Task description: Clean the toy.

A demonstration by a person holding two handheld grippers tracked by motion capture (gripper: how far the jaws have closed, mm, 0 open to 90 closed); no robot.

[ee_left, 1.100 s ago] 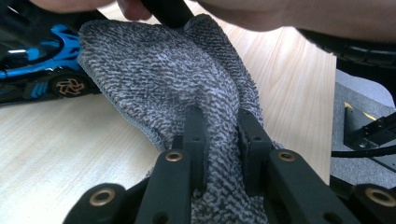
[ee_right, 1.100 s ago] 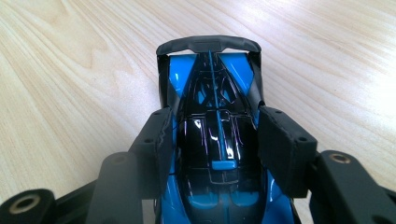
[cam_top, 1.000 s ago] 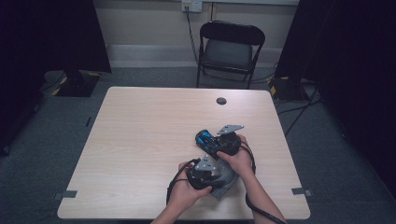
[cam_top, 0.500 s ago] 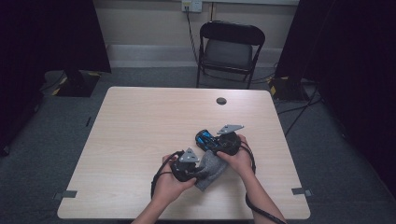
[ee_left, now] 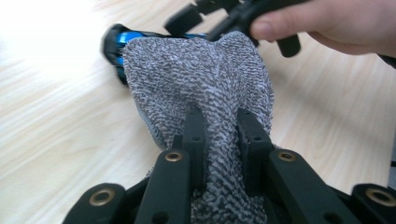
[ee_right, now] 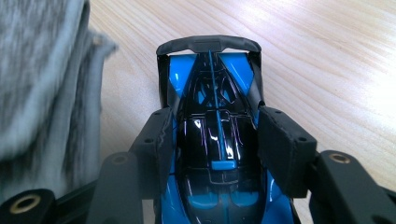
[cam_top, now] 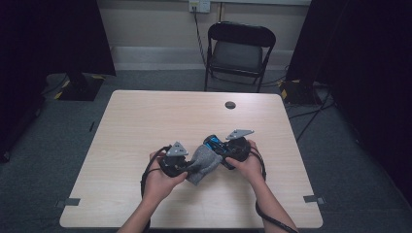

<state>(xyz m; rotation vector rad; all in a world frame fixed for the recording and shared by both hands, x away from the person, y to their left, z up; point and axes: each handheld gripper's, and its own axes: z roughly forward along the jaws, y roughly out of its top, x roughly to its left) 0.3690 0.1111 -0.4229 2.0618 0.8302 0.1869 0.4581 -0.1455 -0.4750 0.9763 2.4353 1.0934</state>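
Observation:
A blue and black toy car (ee_right: 215,158) sits nose-away between my right gripper's (ee_right: 215,122) pads, which press on both its sides. In the high view the car (cam_top: 213,142) lies just right of the table's centre with the right gripper (cam_top: 224,151) on it. My left gripper (ee_left: 219,122) is shut on a bunched fold of grey knitted cloth (ee_left: 201,74). The cloth (cam_top: 204,164) stretches from the left gripper (cam_top: 188,166) up against the car's side (ee_left: 122,39). A person's hand (ee_left: 327,23) holds the right gripper behind it.
The light wooden table (cam_top: 145,121) has a small black round disc (cam_top: 230,105) near its far edge. A black folding chair (cam_top: 238,48) stands beyond that edge. Dark curtains flank the room on both sides.
The left hand has moved to the left and farther from the table's front edge, pulling the grey cloth with it. The right hand and the car have stayed still.

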